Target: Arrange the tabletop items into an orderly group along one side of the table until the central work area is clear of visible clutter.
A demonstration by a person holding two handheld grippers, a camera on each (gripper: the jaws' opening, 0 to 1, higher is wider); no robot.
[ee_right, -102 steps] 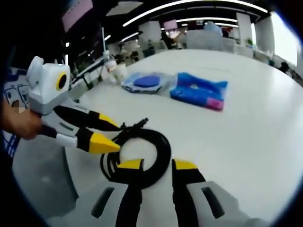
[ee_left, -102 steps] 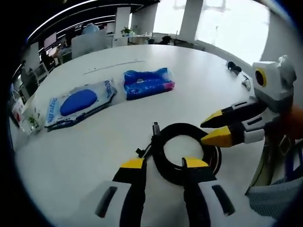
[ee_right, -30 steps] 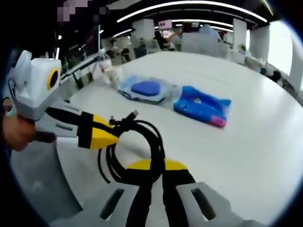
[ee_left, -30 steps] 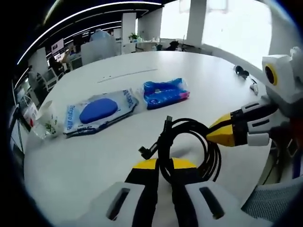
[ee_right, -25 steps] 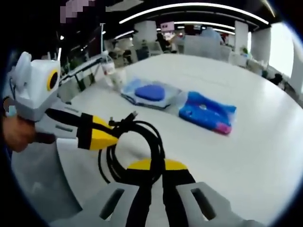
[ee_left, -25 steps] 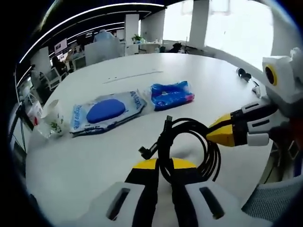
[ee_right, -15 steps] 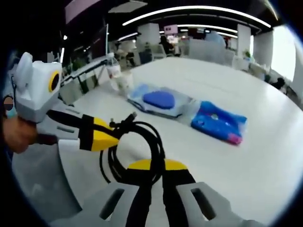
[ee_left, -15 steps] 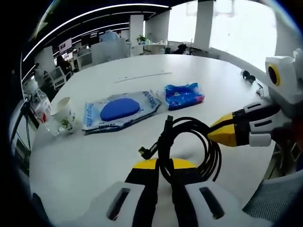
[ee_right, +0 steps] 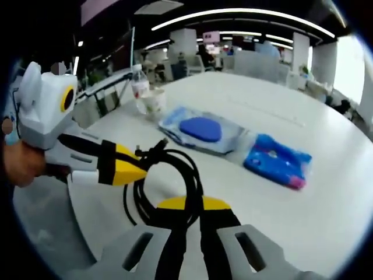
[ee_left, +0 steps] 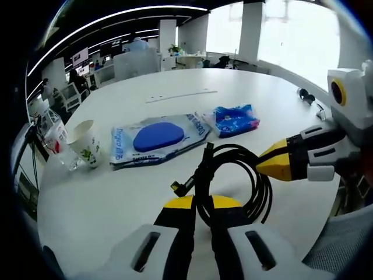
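So, in the left gripper view my left hand-held gripper [ee_left: 201, 205] is clamped on the cable [ee_left: 233, 184], a black coil held just above the desk [ee_left: 105, 192], its plug ends sticking out to the left. My right hand-held gripper [ee_left: 263, 165] pinches the coil's far side. The pouch [ee_left: 157, 139], packet [ee_left: 236, 119] and cup [ee_left: 84, 143] lie spread out, so I judge the grouping barely begun.

In the right gripper view, my right hand-held gripper [ee_right: 192, 205] bites the same glossy loops, lifted near the desk's edge.
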